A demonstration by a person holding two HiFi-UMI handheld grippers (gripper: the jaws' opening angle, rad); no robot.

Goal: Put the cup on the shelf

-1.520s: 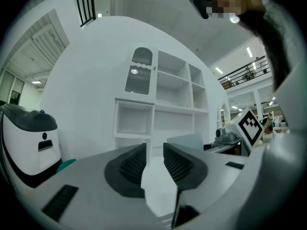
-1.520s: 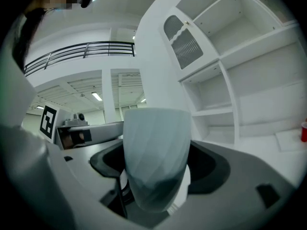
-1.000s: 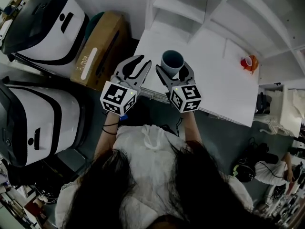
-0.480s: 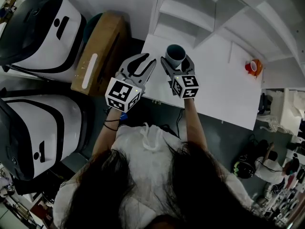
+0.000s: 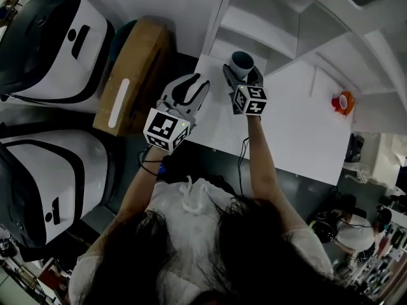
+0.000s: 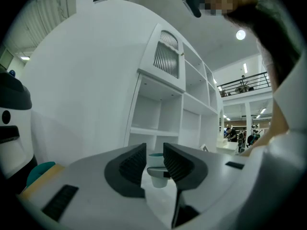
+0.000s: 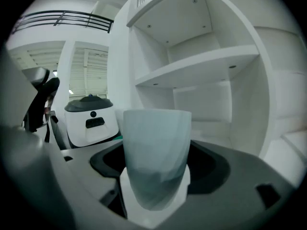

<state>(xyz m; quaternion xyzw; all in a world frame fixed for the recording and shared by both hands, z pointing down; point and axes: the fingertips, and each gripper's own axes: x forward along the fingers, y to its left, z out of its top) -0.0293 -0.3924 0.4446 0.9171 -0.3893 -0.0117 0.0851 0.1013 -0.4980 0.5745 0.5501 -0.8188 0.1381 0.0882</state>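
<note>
My right gripper (image 5: 243,76) is shut on a pale blue-grey cup (image 5: 241,63), held upright above the far left part of the white table (image 5: 299,122). In the right gripper view the cup (image 7: 156,147) fills the space between the jaws, close in front of the white shelf unit (image 7: 201,63) and just below one of its boards. From the head view the shelf unit (image 5: 254,27) rises behind the table. My left gripper (image 5: 189,93) hangs at the table's left edge with a narrow gap between its jaws and nothing in it. Through that gap the cup (image 6: 156,169) shows.
An orange-red cup (image 5: 343,100) stands at the table's far right by the shelf unit. Left of the table are a brown cardboard box (image 5: 130,75) and two large white-and-black machines (image 5: 57,37). A dark floor and cables lie below the table's near edge.
My right gripper has carried the cup forward across the table toward the shelf unit. The left gripper has drifted forward a little and stays empty.
</note>
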